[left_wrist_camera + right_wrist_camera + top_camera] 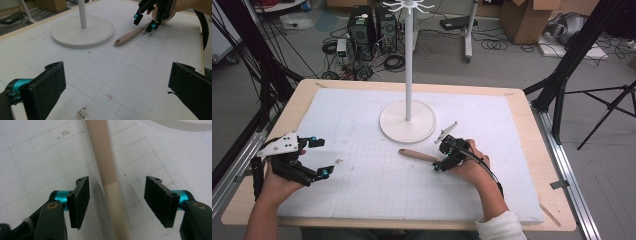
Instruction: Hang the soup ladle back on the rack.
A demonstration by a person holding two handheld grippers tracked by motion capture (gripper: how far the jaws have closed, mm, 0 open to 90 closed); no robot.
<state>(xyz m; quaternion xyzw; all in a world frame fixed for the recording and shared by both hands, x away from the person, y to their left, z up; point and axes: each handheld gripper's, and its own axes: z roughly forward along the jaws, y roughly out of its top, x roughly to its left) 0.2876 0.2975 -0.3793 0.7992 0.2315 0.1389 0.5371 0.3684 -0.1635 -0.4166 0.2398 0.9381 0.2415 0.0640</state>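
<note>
A wooden-handled utensil (416, 154) lies on the white gridded mat (377, 190), its handle end pointing left. My right gripper (443, 156) hovers over it, open, one jaw on each side of the handle (105, 165); neither pad touches it. In the right gripper view the shaft turns from wood to a paler part (117, 210) between the jaws. My left gripper (323, 157) is open at the mat's left with nothing in it. The left gripper view has the utensil (130, 36) and the right gripper (147, 20) far off beyond my left gripper (117, 92).
A white stand with a round base (407, 125) and a tall pole (409, 65) rises behind the utensil. A pale slender piece (446, 132) lies beside the base. A small dark smudge (82, 113) marks the mat. The wooden table edge (552, 165) borders the mat.
</note>
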